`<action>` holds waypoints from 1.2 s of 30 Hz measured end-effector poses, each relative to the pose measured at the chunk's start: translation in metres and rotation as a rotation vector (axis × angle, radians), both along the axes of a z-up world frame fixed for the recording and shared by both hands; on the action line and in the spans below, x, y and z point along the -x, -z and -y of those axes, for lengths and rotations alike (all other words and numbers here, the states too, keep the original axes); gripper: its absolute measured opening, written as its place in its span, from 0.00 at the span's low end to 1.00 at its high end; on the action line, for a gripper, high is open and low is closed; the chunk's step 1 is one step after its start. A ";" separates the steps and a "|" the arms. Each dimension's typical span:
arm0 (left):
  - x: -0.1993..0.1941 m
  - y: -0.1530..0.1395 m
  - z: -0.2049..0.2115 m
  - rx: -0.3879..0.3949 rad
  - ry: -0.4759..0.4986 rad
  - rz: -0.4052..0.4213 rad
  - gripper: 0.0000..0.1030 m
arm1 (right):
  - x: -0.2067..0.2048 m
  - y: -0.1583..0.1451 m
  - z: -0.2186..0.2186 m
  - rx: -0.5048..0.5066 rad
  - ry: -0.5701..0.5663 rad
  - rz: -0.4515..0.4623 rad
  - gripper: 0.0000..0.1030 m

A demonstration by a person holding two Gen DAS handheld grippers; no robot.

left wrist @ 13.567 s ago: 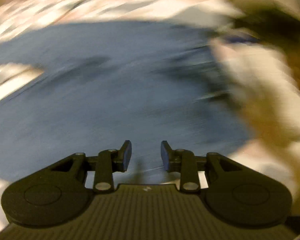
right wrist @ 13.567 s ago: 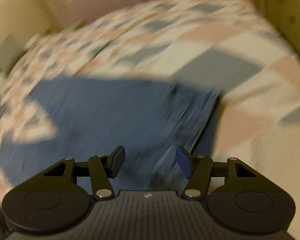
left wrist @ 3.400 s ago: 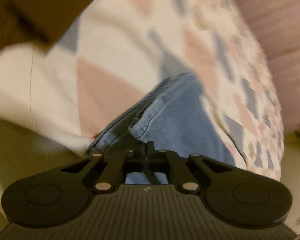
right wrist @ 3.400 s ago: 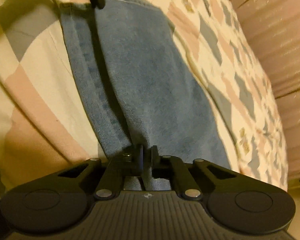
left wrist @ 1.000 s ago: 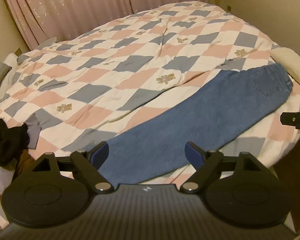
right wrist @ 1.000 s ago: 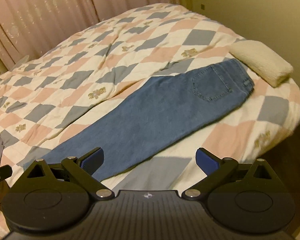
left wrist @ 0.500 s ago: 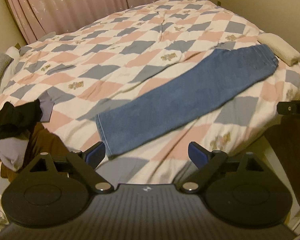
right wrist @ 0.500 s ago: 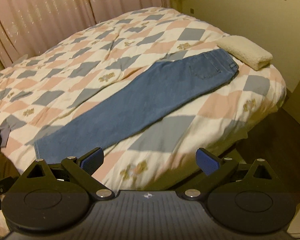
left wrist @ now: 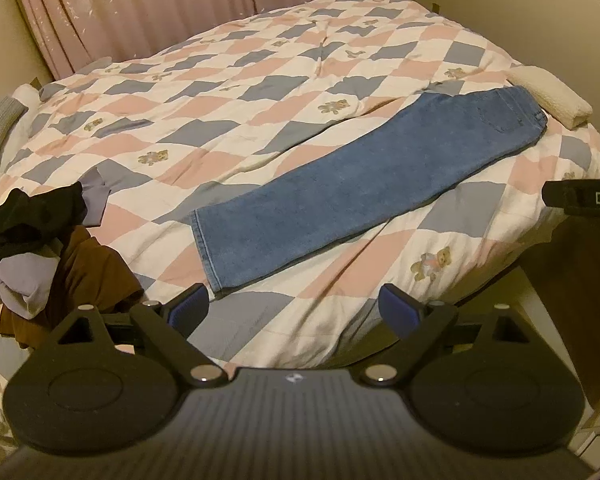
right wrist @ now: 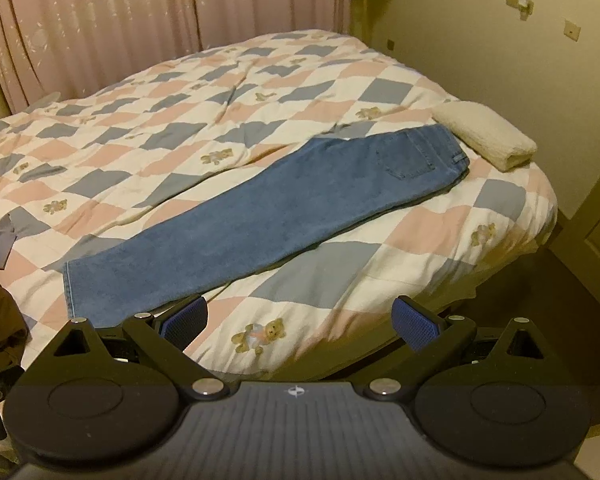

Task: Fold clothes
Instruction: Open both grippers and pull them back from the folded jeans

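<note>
Jeans [left wrist: 364,184] matt blue denim, quilt [left wrist: 260,80] soft cloth, towel [right wrist: 486,136] prob. terry, grippers matt plastic

The jeans [left wrist: 364,188] lie flat across the near part of the bed [left wrist: 260,60] in front of you; their waist end points right, just beside the rolled towel [left wrist: 548,98] at the bed's right edge; their hem end points left, toward the heap of clothes [left wrist: 48,256] at the bed's left edge; the curtain [left wrist: 140,8] hangs behind the bed.

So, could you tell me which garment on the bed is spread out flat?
The jeans: laid out lengthwise, unlike the crumpled clothes pile at the bed's left edge.
</note>
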State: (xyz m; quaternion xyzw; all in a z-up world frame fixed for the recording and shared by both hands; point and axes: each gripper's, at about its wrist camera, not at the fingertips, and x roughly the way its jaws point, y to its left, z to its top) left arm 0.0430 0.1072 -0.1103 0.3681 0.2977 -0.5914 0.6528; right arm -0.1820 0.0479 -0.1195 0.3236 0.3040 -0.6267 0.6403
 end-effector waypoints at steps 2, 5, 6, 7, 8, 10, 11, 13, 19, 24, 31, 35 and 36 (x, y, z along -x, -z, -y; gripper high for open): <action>0.002 0.000 0.003 -0.003 -0.003 0.000 0.88 | 0.001 -0.001 0.006 -0.001 0.000 -0.005 0.98; 0.005 0.003 0.011 -0.014 -0.011 0.001 0.89 | 0.005 -0.003 0.014 0.005 -0.004 -0.012 0.98; 0.006 0.004 0.014 -0.018 -0.015 -0.004 0.89 | 0.007 -0.003 0.017 0.005 -0.005 -0.014 0.98; 0.007 0.005 0.017 -0.022 -0.018 -0.009 0.89 | 0.010 -0.004 0.021 0.006 -0.006 -0.017 0.98; 0.008 0.005 0.020 -0.023 -0.020 -0.011 0.89 | 0.012 -0.005 0.025 0.008 -0.004 -0.019 0.98; 0.012 0.006 0.028 -0.023 -0.024 -0.014 0.89 | 0.018 -0.006 0.032 0.014 0.000 -0.019 0.98; 0.013 0.007 0.032 -0.023 -0.026 -0.015 0.89 | 0.020 -0.007 0.037 0.016 0.001 -0.019 0.98; 0.016 0.008 0.041 -0.022 -0.031 -0.017 0.89 | 0.026 -0.007 0.046 0.019 0.001 -0.027 0.98; 0.024 0.015 0.063 -0.018 -0.048 -0.031 0.89 | 0.040 -0.003 0.075 0.018 -0.005 -0.046 0.98; 0.023 0.025 0.073 -0.032 -0.068 -0.041 0.89 | 0.045 0.005 0.092 0.003 -0.017 -0.065 0.98; -0.009 0.043 0.083 -0.045 -0.041 -0.037 0.89 | 0.041 0.024 0.100 -0.025 -0.025 -0.108 0.98; -0.043 0.059 0.092 -0.069 0.040 -0.021 0.88 | 0.032 0.044 0.096 -0.044 -0.020 -0.151 0.98; -0.054 0.063 0.095 -0.075 0.069 -0.023 0.88 | 0.028 0.050 0.094 -0.049 -0.014 -0.160 0.98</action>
